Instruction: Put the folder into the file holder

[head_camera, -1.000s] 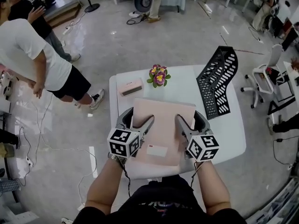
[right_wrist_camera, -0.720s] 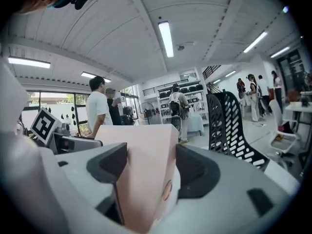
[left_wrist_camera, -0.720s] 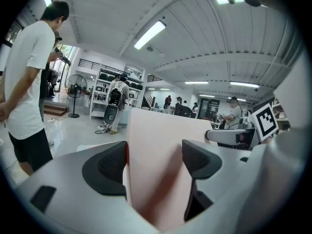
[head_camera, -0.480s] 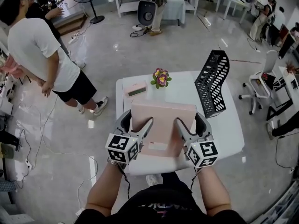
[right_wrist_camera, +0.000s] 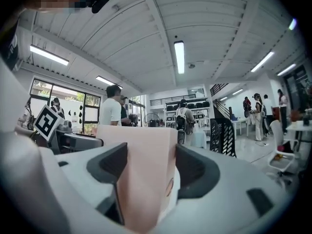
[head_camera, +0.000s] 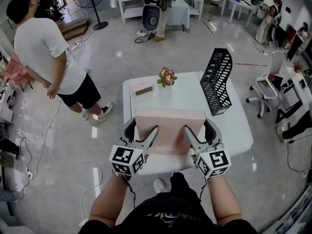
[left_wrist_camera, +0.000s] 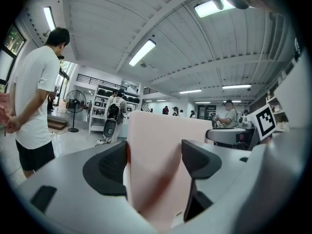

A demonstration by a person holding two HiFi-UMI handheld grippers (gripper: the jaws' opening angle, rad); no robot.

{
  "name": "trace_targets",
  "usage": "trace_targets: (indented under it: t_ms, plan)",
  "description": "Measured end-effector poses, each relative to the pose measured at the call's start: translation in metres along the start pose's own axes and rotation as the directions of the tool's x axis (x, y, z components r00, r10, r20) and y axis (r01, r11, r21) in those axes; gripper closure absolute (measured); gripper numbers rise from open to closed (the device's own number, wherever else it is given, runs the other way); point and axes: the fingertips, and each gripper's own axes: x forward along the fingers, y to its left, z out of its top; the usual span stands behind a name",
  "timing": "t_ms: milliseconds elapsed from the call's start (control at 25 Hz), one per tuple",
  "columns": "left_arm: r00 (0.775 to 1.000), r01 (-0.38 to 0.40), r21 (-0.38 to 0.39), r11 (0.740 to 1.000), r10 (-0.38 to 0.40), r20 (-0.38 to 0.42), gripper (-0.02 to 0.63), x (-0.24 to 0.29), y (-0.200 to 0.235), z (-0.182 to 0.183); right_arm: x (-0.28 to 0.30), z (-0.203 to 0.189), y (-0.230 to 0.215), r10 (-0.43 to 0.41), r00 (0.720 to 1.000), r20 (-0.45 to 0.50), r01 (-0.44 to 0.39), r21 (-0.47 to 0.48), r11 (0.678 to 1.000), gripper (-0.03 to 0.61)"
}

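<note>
1. Pink folder (head_camera: 169,123), head view: held up over the near side of the white bench (head_camera: 187,97), apparently clear of its top. The left gripper (head_camera: 143,128) and right gripper (head_camera: 200,128) each grip its near edge, one toward each corner. The black mesh file holder (head_camera: 217,82) stands at the bench's far right, well apart from the folder. A flower pot (head_camera: 166,76) and a small pink box (head_camera: 144,88) sit at the far side.
2. Left gripper view: fingers (left_wrist_camera: 108,168) clamped on the folder (left_wrist_camera: 163,145), with the sheet rising straight up between them. No gap visible.
3. Right gripper view: fingers (right_wrist_camera: 192,167) likewise clamped on the folder (right_wrist_camera: 141,169). The file holder (right_wrist_camera: 222,136) shows ahead to the right.
4. Handling, my read: light and thin, and probably flexes if held at one point, so the two-corner hold on one edge looks right. The cover looks smooth, so it may slip if the clamp eases. Keep it edge-on to the slot, because a bowed sheet could catch on the mesh wall.
</note>
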Motion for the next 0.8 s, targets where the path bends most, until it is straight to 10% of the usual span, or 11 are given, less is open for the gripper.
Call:
trace_targets:
  t_ms: [800]
  plan:
    - [0.996,-0.07,0.035,0.997,0.068,0.058,0.264,-0.053,-0.026,-0.005,-0.057,0.002,0.023,0.288,0.958,0.005,-0.288,0.002,0.958,0.273]
